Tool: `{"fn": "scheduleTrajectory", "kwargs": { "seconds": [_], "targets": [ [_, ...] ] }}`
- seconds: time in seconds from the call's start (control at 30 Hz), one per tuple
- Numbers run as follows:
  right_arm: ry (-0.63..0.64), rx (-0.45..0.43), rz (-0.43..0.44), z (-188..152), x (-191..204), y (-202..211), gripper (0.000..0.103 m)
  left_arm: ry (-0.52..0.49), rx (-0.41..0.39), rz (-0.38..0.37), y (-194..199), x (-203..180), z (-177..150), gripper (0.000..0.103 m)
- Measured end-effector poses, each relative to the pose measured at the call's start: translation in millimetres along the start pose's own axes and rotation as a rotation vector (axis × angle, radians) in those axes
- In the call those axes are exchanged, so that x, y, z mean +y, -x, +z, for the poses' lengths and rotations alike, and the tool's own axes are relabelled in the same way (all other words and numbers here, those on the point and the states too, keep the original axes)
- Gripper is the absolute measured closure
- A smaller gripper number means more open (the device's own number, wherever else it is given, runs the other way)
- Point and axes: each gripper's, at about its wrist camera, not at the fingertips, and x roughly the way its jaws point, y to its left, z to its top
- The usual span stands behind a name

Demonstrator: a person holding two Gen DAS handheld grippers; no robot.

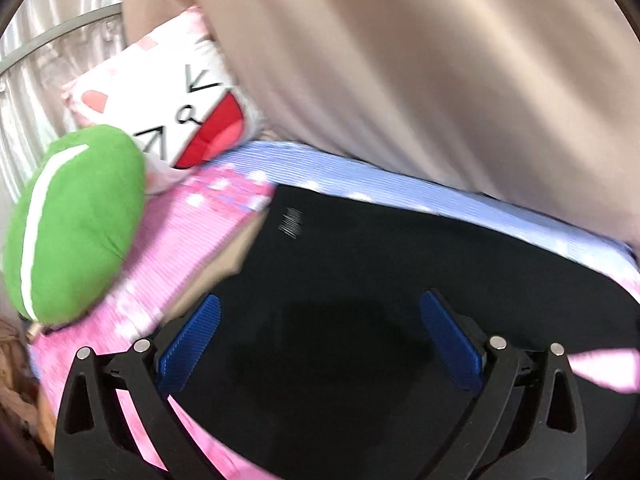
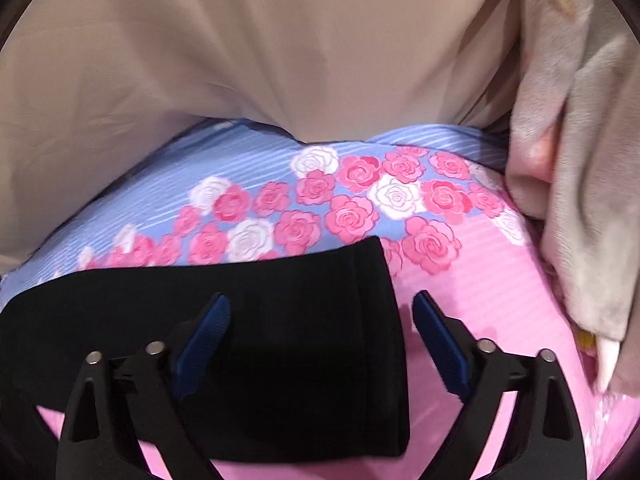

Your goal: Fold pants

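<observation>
Left wrist view: the left gripper [image 1: 320,322] hangs with its blue pads [image 1: 191,342] spread wide and nothing pinched between them. Under and beyond it the black pants [image 1: 400,264] lie flat on the bedsheet [image 1: 176,248], filling the frame from the centre to 5 o'clock; a small pale logo sits on the cloth toward 11 o'clock of the gripper. The sheet is pink with fine stripes at 8 o'clock and turns pale blue along the far edge of the pants. A green round cushion [image 1: 76,224] lies at 9 o'clock, a white and pink cat-face pillow [image 1: 176,108] at 10 o'clock beyond it. A beige curtain [image 1: 420,72] fills the top from 12 to 3 o'clock. Shiny silvery drapery and a grey rail show at the far 10 o'clock edge.

Right wrist view: the right gripper [image 2: 322,326] also stands spread, gripping nothing. One end of the pants [image 2: 280,320] lies flat on the sheet below it, its edge falling between the two fingers. Pink and white roses are printed on the bedsheet [image 2: 460,300] from 9 to 2 o'clock, plain pink at 4 o'clock. The beige curtain [image 2: 260,48] hangs across the top, and a fuzzy cream blanket [image 2: 580,160] is heaped at 3 o'clock.
</observation>
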Motion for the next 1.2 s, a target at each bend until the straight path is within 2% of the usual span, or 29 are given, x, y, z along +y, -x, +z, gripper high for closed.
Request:
{"fn": "scheduleTrajectory", "kwargs": {
  "seconds": [0.07,0.1,0.17,0.23,0.3,0.33,0.4,0.53,0.57,0.6,0.63,0.67,0.7,0.77,0.8,0.97,1.0,1.07,1.13,1.17,1.2],
  "targets": [
    [0.002,0.022,0.0,3,0,-11,0.04,0.003,-0.012,0.039,-19,8,19,0.005],
    [0.004,0.024,-0.02,4,1,-14,0.042,0.005,-0.007,0.064,-35,13,30,0.005],
    [-0.002,0.015,-0.015,3,2,-14,0.05,0.015,0.03,0.064,-64,20,46,0.005],
    [-0.019,0.006,0.0,2,-2,-12,0.078,0.036,0.088,0.044,-105,27,62,0.005],
    [-0.039,0.01,0.035,1,-4,-11,0.083,0.071,0.136,0.059,-147,35,76,0.005],
    [-0.037,0.009,0.033,0,-3,-10,0.086,0.077,0.149,0.054,-166,37,80,0.005],
    [-0.018,0.0,0.014,-2,1,-9,0.087,0.083,0.176,0.098,-201,38,85,0.005],
    [-0.01,-0.013,-0.019,-7,10,-4,0.09,0.114,0.213,0.085,-242,42,91,0.008],
    [-0.01,-0.017,-0.023,-7,12,-5,0.09,0.105,0.22,0.078,-250,41,92,0.025],
    [-0.008,-0.023,-0.031,-8,14,-4,0.091,0.092,0.232,0.074,-254,40,92,0.06],
    [-0.009,-0.024,-0.033,-8,15,-2,0.091,0.091,0.267,0.039,-260,39,92,0.075],
    [-0.009,-0.029,-0.034,-9,17,-1,0.092,0.13,0.291,-0.036,-261,43,93,0.089],
    [-0.01,-0.034,-0.037,-9,18,1,0.092,0.153,0.284,-0.066,-257,45,95,0.103],
    [-0.018,-0.056,-0.028,-12,21,12,0.092,0.159,0.241,-0.067,-236,47,101,0.103],
    [-0.016,-0.079,-0.023,-13,23,23,0.092,0.132,0.194,-0.076,-213,47,105,0.103],
    [0.001,-0.17,0.031,-25,23,81,0.093,0.061,0.071,-0.108,-118,77,102,0.103],
    [0.014,-0.181,0.033,-29,23,91,0.093,0.048,0.057,-0.091,-105,81,99,0.103],
    [0.043,-0.184,0.019,-35,23,102,0.093,0.035,0.072,-0.057,-98,92,97,0.103],
    [0.037,-0.173,0.025,-38,21,106,0.093,0.05,0.135,-0.099,-113,93,98,0.1],
    [0.036,-0.172,0.022,-38,21,106,0.093,0.074,0.175,-0.127,-128,93,98,0.094],
    [0.033,-0.166,0.022,-38,21,105,0.093,0.08,0.202,-0.137,-140,91,98,0.077]
  ]
}}
